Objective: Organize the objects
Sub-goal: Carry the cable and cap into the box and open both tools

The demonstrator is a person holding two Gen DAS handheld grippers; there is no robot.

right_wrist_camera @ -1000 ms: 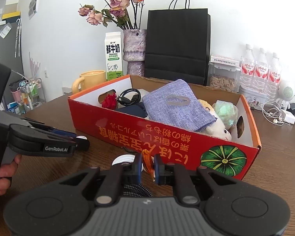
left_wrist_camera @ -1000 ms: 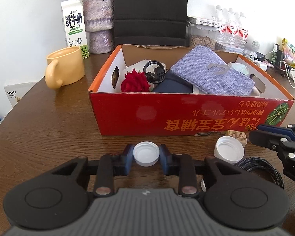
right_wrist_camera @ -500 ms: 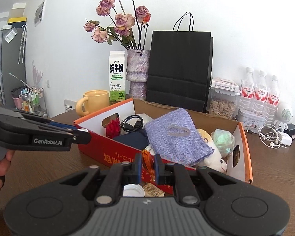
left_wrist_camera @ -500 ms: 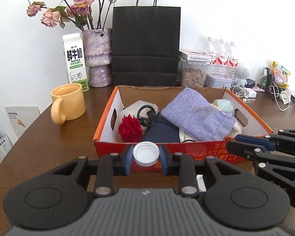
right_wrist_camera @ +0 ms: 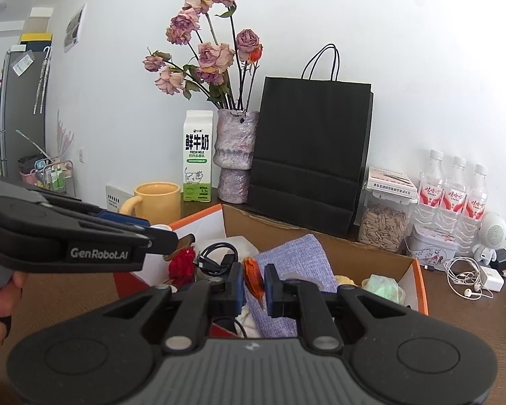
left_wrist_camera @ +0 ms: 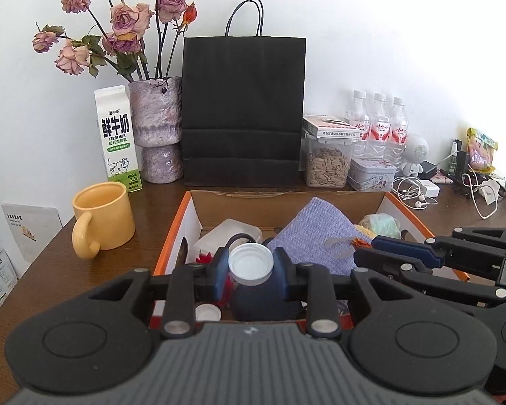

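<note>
Two grips: white cap (left_wrist_camera: 250, 267) flat, opening up; orange leaf (right_wrist_camera: 254, 281) upright.

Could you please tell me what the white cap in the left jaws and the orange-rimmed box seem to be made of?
White cap: likely moulded plastic, smooth and slightly glossy, with a ridged outer wall and a raised inner ring. Orange-rimmed box: apparently printed cardboard, with a matte brown inside on the far wall, white side walls and a slightly ragged top edge.
</note>
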